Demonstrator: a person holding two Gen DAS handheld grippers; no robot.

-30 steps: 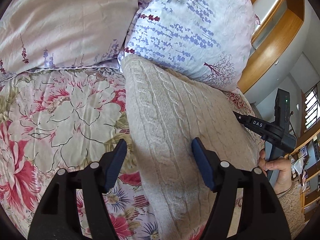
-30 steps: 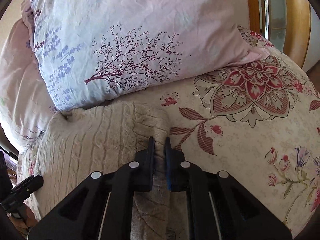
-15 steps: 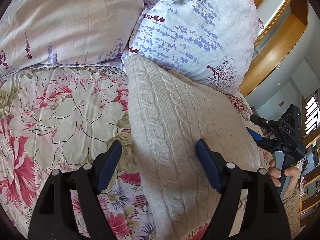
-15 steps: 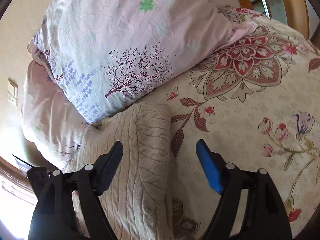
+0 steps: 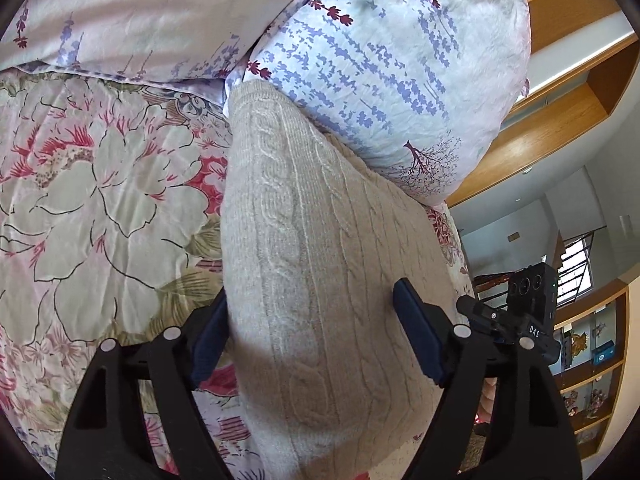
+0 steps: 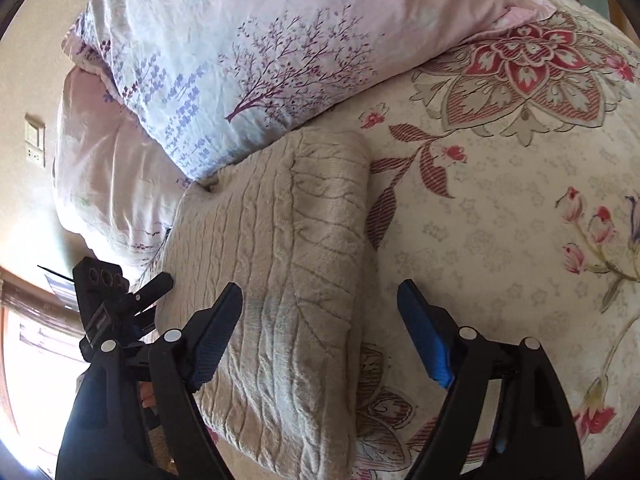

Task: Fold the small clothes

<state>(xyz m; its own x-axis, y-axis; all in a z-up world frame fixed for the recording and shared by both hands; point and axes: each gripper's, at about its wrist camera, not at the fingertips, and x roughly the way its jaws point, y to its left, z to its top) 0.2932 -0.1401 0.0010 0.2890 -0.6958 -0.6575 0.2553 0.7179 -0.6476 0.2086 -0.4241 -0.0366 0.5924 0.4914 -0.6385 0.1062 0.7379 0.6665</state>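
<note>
we see the folded beige cable-knit sweater (image 5: 320,280) lying flat on the floral bedspread (image 5: 100,208), its far end butted against the lavender-print pillow (image 5: 380,60) at the head of the bed. a second pale pink pillow (image 5: 120,12) sits beside that one, to its left in the left wrist view. left gripper (image 5: 310,340) sits low over the sweater's near-left part, jaws wide apart: one blue pad is just off the sweater's left edge over the bedspread, the other is over the knit, and neither one squeezes the fabric. we can't tell if the pads brush the cloth. right gripper (image 6: 320,332) has its jaws spread wide too. they sprang open within the last second and have just eased in a little, with nothing clamped. its left pad hangs over the sweater (image 6: 280,260), its right pad over bare bedspread (image 6: 500,200), so the sweater's right folded edge runs between them. each wrist view catches the other gripper at the sweater's far side, and a bit of a hand (image 6: 146,394) shows under the left one in the right wrist view. wooden headboard trim (image 5: 560,128) and shelves (image 5: 592,380) show at the right edge of the left wrist view, a wall switch (image 6: 35,146) at the left edge of the right wrist view.
</note>
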